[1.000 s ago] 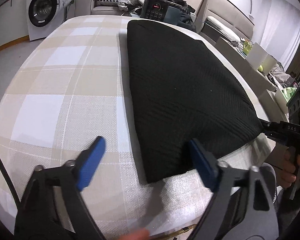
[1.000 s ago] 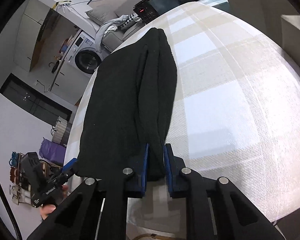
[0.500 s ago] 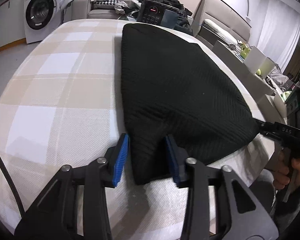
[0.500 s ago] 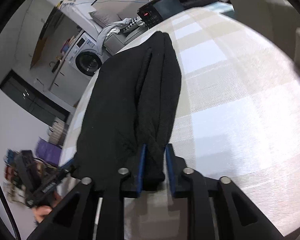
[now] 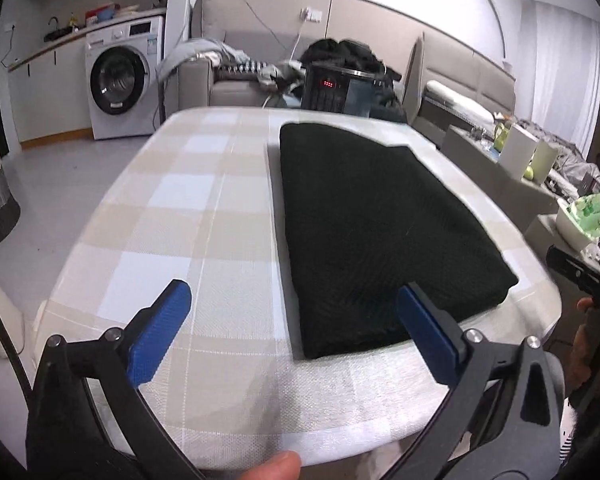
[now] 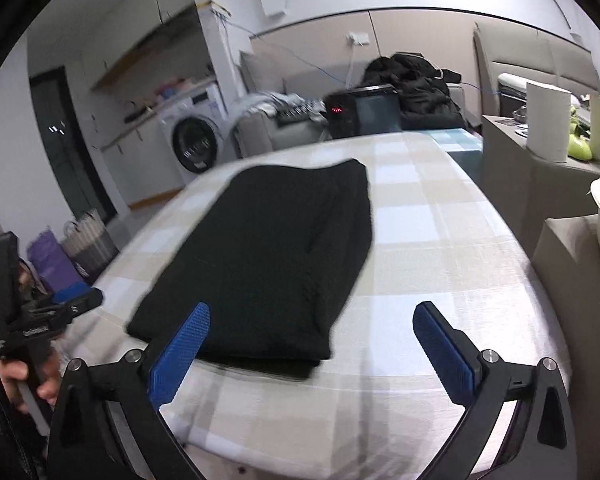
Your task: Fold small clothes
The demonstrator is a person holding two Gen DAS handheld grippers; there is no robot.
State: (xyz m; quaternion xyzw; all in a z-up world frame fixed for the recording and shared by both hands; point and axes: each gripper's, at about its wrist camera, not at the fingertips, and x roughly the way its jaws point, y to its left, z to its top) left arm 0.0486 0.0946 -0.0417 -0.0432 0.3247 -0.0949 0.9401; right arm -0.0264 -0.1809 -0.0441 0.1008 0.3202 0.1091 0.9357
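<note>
Folded black garment (image 5: pixel 380 232) lies flat on the checked worktop (image 5: pixel 188 216).
Left gripper (image 5: pixel 296 328) and right gripper (image 6: pixel 312 344), earlier clamping its near edge, are opening their jaws, now empty.

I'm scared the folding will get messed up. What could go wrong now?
Two things might. The black knit garment lies near the edge of the checked tablecloth, so a nudge could drag it off. Both tongs, left and right, are opening with nothing between them, close to the near hem; bumping it could undo the fold.
</note>
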